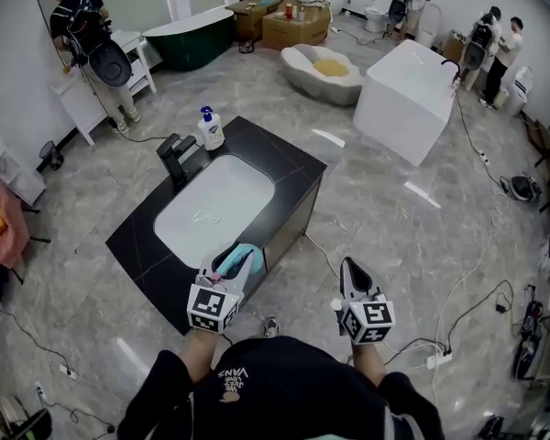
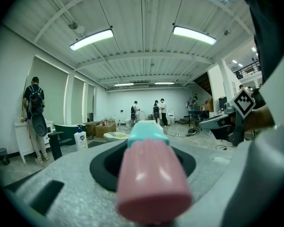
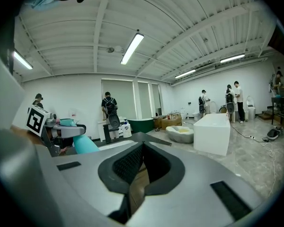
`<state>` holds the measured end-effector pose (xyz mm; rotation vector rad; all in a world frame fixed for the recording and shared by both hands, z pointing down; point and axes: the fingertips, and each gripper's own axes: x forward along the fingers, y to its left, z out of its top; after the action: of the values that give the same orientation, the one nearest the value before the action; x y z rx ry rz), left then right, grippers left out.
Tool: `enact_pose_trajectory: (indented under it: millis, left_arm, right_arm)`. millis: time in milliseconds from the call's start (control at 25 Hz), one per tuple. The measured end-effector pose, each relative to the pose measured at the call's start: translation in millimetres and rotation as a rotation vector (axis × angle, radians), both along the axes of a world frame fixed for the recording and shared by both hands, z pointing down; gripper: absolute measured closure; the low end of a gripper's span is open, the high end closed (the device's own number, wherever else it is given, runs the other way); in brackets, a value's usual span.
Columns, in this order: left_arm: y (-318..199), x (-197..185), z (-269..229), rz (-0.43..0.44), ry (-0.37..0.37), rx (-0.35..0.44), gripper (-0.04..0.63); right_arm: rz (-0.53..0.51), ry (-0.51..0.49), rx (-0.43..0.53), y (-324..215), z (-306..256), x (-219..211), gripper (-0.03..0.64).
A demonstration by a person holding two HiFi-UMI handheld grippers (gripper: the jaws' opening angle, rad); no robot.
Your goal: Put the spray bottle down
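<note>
The spray bottle [image 1: 241, 251] has a teal body and a pink part, and my left gripper [image 1: 229, 262] is shut on it over the near corner of the black counter [image 1: 289, 168]. The left gripper view shows the pink end [image 2: 151, 183] close up between the jaws, with teal behind it. To the right of the counter, over the floor, my right gripper [image 1: 351, 269] is shut with nothing in it. In the right gripper view its pads [image 3: 132, 162] meet, and the teal bottle [image 3: 84, 144] shows at the left. A white sink basin [image 1: 211, 211] is sunk into the counter.
A black faucet [image 1: 174, 154] and a white soap dispenser [image 1: 211, 128] stand at the counter's far end. Behind are a white bathtub [image 1: 408, 99], an oval tub [image 1: 323, 70], a dark green tub [image 1: 192, 35] and cardboard boxes [image 1: 293, 21]. Cables [image 1: 467, 282] cross the floor on the right. Several people stand along the walls.
</note>
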<state>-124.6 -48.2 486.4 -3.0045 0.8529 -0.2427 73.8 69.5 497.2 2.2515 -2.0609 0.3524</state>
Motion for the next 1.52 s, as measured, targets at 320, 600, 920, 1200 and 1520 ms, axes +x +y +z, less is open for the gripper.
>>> enact_pose_trajectory:
  millis: [320, 600, 920, 1200, 1520]
  left_arm:
    - [-51.1, 14.7, -3.6, 0.035, -0.003, 0.011, 0.445]
    - [-86.7, 37.2, 4.8, 0.019, -0.007, -0.009, 0.445]
    - [-145.9, 70.7, 6.3, -0.089, 0.000, -0.020, 0.445]
    - [-193.2, 113.9, 3.1, -0.162, -0.006, -0.010, 0.445]
    - [-242.2, 159.9, 11.8, -0.223, -0.004, 0.014, 0.445]
  right_arm:
    - [0.008, -0.010, -0.008, -48.6, 6.6, 2.4, 0.615]
    - [-0.023, -0.025, -0.026, -89.7, 16.1, 21.9, 0.615]
    - [-0.117, -0.026, -0.049, -160.3, 20.9, 67.3, 0.615]
    - [-0.212, -0.031, -0.054, -223.8, 17.8, 109.2, 0.615]
    - [-0.309, -0.036, -0.062, -274.6, 24.8, 143.9, 0.615]
